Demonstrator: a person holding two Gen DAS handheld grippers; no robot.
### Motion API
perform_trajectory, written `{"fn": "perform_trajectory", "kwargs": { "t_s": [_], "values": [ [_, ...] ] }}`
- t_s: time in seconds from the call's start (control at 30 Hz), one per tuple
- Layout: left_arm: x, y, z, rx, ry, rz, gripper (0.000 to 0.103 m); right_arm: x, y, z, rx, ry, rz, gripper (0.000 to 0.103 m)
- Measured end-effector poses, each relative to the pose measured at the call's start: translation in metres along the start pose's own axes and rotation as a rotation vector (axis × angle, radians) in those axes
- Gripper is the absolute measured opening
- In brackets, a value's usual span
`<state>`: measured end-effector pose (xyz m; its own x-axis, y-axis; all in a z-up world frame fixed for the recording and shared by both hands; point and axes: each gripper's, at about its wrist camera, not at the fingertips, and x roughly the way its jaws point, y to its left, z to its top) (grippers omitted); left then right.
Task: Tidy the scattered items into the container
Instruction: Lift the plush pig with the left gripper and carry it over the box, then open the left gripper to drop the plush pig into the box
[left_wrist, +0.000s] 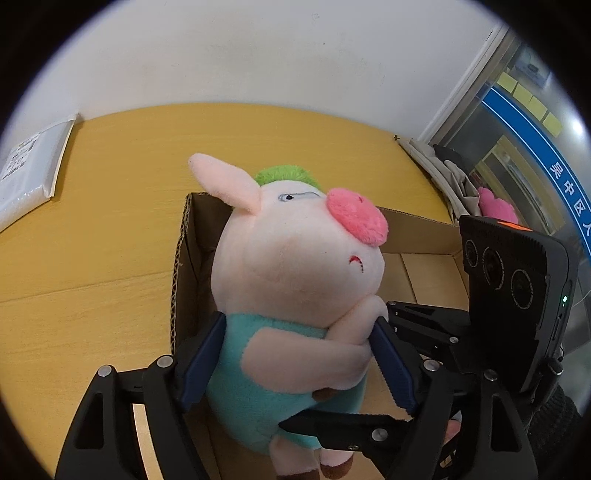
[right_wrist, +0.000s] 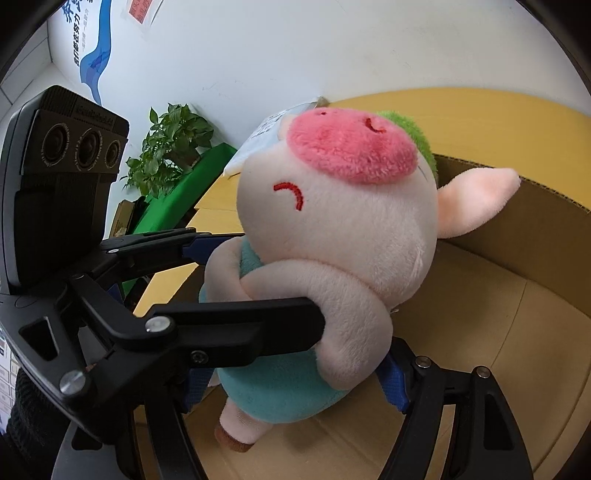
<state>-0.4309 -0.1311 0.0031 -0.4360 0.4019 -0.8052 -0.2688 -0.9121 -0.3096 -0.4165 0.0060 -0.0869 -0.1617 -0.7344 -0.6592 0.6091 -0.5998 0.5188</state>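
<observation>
Evidently the step in hand was the placing itself; a pink plush pig with a green tuft, a rose snout and a teal fabric body (left_wrist: 295, 280) hung over the open brown corrugated cardboard box (left_wrist: 184, 258), which sat on the yellow wooden table (left_wrist: 92, 229). The left gripper (left_wrist: 295, 358) was clamped on the teal body, one blue-padded finger pressed into each side of the torso; the right gripper (right_wrist: 299, 369) came in crosswise lower down, and its blue pads (right_wrist: 393, 384) appeared to press against the same body, though one finger was largely hidden behind the left gripper's black finger, so I judged it closed on the toy rather than saw it plainly. From the right wrist view the pig's brown-tipped foot (right_wrist: 236, 435) hung close above the box floor (right_wrist: 461, 332); whether it touched the cardboard I could not tell. A white paper tag (right_wrist: 262, 136) stuck out by the pig's head.

The next move seemingly called for lowering the toy until it rested on the box floor, then parting both pairs of fingers and drawing them up clear of the box walls, lest a pad snag the plush arm. Beyond the box lay a white padded mailer (left_wrist: 33, 166) near the table's far-left edge, and a bright pink plush thing (left_wrist: 496, 206) off past the right edge; a leafy green potted plant (right_wrist: 170, 147) stood by the wall.
</observation>
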Motion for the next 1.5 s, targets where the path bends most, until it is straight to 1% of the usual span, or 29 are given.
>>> {"fn": "perform_trajectory", "kwargs": {
  "t_s": [0.1,0.23,0.3,0.33,0.37,0.4,0.43,0.47,0.5,0.53,0.57,0.6,0.67,0.7,0.8,0.83,0.87,0.93,0.97,1.03,1.07,1.17,1.2,1.23,1.3,1.33,1.4,1.47,1.5],
  "values": [
    [-0.003,0.006,-0.005,0.000,0.009,0.057,0.080,0.007,0.001,-0.004,0.005,0.016,0.042,0.080],
    [-0.005,0.021,-0.007,-0.050,0.012,0.093,0.081,0.017,0.000,-0.006,0.021,0.024,0.083,0.081],
    [-0.005,0.020,-0.007,-0.051,0.015,0.102,0.082,0.022,-0.003,-0.003,0.045,0.030,0.099,0.086],
    [-0.006,0.020,-0.007,-0.052,0.019,0.102,0.082,0.020,-0.007,-0.004,0.049,0.035,0.100,0.093],
    [-0.007,0.019,-0.007,-0.052,0.024,0.102,0.082,0.014,-0.013,-0.008,0.044,0.036,0.093,0.096],
    [-0.010,0.018,-0.008,-0.047,0.032,0.112,0.082,0.009,-0.012,-0.010,0.032,0.032,0.077,0.098],
    [-0.015,0.016,-0.009,-0.039,0.037,0.127,0.082,0.004,-0.010,-0.005,0.019,0.022,0.060,0.101],
    [-0.023,0.015,-0.011,-0.038,0.028,0.137,0.081,0.000,-0.005,0.002,0.009,0.014,0.048,0.103],
    [-0.035,0.014,-0.013,-0.039,0.006,0.143,0.081,-0.011,0.001,0.000,-0.003,0.009,0.039,0.103],
    [-0.049,0.013,-0.016,-0.034,-0.020,0.149,0.081,-0.026,0.008,-0.012,-0.011,0.007,0.035,0.103],
    [-0.063,0.009,-0.022,-0.024,-0.050,0.152,0.081,-0.043,0.019,-0.031,-0.018,0.005,0.029,0.103],
    [-0.078,0.004,-0.030,-0.009,-0.077,0.151,0.081,-0.061,0.024,-0.038,-0.027,0.006,0.019,0.103],
    [-0.099,-0.005,-0.052,0.006,-0.099,0.146,0.081,-0.094,0.038,-0.042,-0.059,0.000,-0.014,0.103],
    [-0.104,-0.008,-0.066,0.007,-0.091,0.140,0.081,-0.110,0.044,-0.047,-0.074,-0.009,-0.032,0.103],
    [-0.100,-0.021,-0.110,0.033,-0.027,0.127,0.081,-0.177,0.056,-0.091,-0.105,-0.041,-0.062,0.103],
    [-0.095,-0.025,-0.124,0.046,-0.005,0.125,0.081,-0.188,0.064,-0.095,-0.102,-0.054,-0.072,0.103],
    [-0.089,-0.029,-0.140,0.059,0.023,0.117,0.081,-0.190,0.075,-0.095,-0.091,-0.061,-0.087,0.103],
    [-0.075,-0.037,-0.164,0.058,0.075,0.102,0.081,-0.181,0.095,-0.098,-0.049,-0.063,-0.144,0.103],
    [-0.070,-0.039,-0.173,0.051,0.096,0.094,0.081,-0.184,0.094,-0.111,-0.034,-0.059,-0.167,0.103],
    [-0.063,-0.044,-0.190,0.035,0.126,0.084,0.081,-0.185,0.087,-0.138,0.012,-0.037,-0.249,0.103],
    [-0.062,-0.044,-0.197,0.017,0.123,0.079,0.081,-0.179,0.085,-0.141,0.037,-0.029,-0.279,0.103],
    [-0.067,-0.047,-0.209,-0.021,0.093,0.078,0.081,-0.162,0.060,-0.161,0.140,0.004,-0.370,0.103],
    [-0.068,-0.050,-0.212,-0.028,0.088,0.079,0.081,-0.162,0.052,-0.169,0.150,0.004,-0.400,0.103],
    [-0.069,-0.053,-0.215,-0.041,0.089,0.068,0.081,-0.168,0.050,-0.176,0.123,-0.006,-0.422,0.100],
    [-0.070,-0.058,-0.222,-0.069,0.108,0.033,0.081,-0.182,0.055,-0.186,0.080,0.004,-0.459,0.099],
    [-0.070,-0.063,-0.228,-0.075,0.112,0.023,0.081,-0.181,0.056,-0.188,0.070,0.007,-0.479,0.099],
    [-0.074,-0.073,-0.241,-0.082,0.104,0.025,0.081,-0.182,0.057,-0.193,0.050,0.009,-0.503,0.098],
    [-0.078,-0.080,-0.251,-0.101,0.089,0.026,0.081,-0.207,0.059,-0.208,0.030,0.017,-0.511,0.097],
    [-0.079,-0.083,-0.253,-0.107,0.083,0.025,0.081,-0.209,0.060,-0.211,0.018,0.020,-0.517,0.097]
  ]
}}
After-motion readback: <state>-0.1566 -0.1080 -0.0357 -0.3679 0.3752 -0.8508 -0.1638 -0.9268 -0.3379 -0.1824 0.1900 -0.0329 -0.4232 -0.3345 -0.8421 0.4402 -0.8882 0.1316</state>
